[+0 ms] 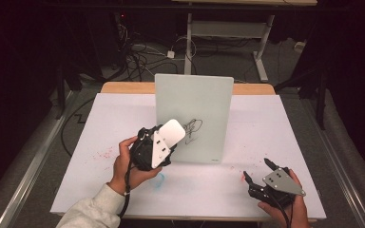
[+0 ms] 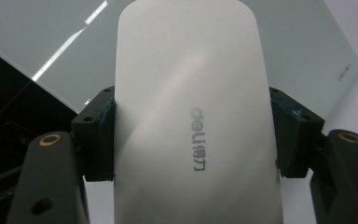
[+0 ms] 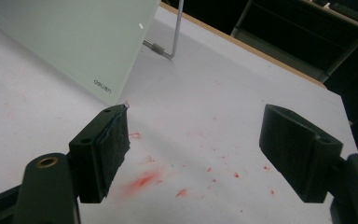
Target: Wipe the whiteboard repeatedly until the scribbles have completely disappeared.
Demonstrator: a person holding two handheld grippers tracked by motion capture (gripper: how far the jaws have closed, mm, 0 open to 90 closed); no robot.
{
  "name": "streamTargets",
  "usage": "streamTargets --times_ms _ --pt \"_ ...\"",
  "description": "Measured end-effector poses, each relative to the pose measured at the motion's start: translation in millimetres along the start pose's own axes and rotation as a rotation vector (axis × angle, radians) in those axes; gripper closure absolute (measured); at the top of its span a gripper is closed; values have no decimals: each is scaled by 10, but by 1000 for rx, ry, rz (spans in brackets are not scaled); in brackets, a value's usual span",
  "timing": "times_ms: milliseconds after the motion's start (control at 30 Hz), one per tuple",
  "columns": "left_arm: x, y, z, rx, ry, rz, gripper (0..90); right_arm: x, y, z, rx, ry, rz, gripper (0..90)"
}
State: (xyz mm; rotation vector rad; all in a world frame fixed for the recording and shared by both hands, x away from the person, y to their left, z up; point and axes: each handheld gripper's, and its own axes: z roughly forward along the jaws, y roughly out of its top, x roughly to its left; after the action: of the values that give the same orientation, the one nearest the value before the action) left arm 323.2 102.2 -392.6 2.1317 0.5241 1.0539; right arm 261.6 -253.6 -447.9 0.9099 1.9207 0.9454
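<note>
A pale glass writing board stands upright on the table, with a black scribble low on its face. My left gripper is shut on a white flat eraser with a grey logo, held up against the board just left of the scribble. The board fills the background behind the eraser. My right gripper rests open near the table's front right, nothing between its jaws. The board's lower corner and its metal stand leg lie ahead of it.
The white table sheet carries red marker stains near the right gripper, faint red specks at the left and a blue mark in front. Cables and a desk frame lie on the floor beyond the table.
</note>
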Motion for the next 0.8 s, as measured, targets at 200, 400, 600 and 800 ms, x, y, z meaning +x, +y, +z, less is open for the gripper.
streamTargets --times_ms 200,400,600,800 --pt "-70 92 158 15 20 36 285 23 -15 18 16 8 -3 245" --pt "-139 148 301 30 54 72 285 34 -18 28 19 16 -22 245" --pt "-186 185 407 27 120 100 285 32 -26 36 26 18 -23 245" --pt "-244 193 461 60 99 142 286 48 -32 39 29 23 -36 245"
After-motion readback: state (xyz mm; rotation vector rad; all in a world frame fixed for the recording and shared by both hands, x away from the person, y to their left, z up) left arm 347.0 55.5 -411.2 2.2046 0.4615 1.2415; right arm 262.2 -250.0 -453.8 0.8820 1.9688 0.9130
